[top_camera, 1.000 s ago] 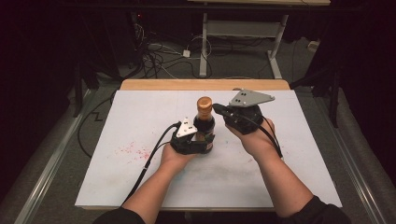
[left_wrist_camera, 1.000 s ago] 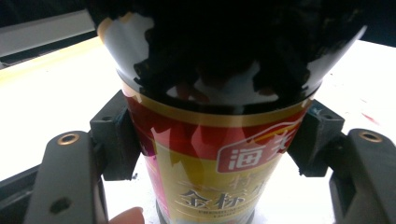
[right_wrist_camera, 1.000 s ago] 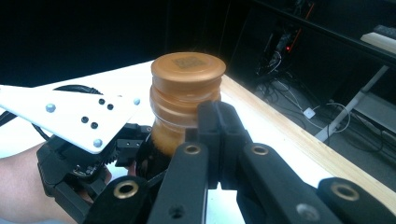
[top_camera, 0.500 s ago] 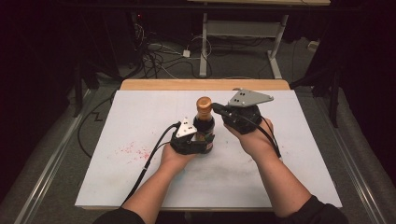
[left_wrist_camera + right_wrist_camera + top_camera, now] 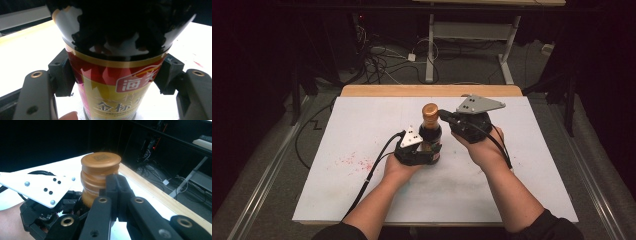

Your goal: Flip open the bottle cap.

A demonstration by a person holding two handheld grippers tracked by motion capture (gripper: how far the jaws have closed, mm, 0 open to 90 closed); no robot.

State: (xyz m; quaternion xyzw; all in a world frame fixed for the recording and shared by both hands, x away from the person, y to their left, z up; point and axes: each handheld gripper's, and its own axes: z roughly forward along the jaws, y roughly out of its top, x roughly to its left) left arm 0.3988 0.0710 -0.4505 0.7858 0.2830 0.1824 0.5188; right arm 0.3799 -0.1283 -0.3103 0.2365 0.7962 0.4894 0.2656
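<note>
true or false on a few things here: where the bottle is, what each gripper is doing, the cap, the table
1. The bottle stands upright on the white table. True.
2. The left gripper is shut on the bottle's lower body. True: in the left gripper view its pads press the label from both sides.
3. The cap is blue. False: it is orange-brown.
4. The right gripper hangs far from the bottle, over the table's right edge. False: its closed jaws sit right beside the cap; whether they touch it I cannot tell.
5. The cap lies loose on the table. False: it is still on the bottle's neck.
6. There are faint red marks on the table left of the left hand. True.
</note>
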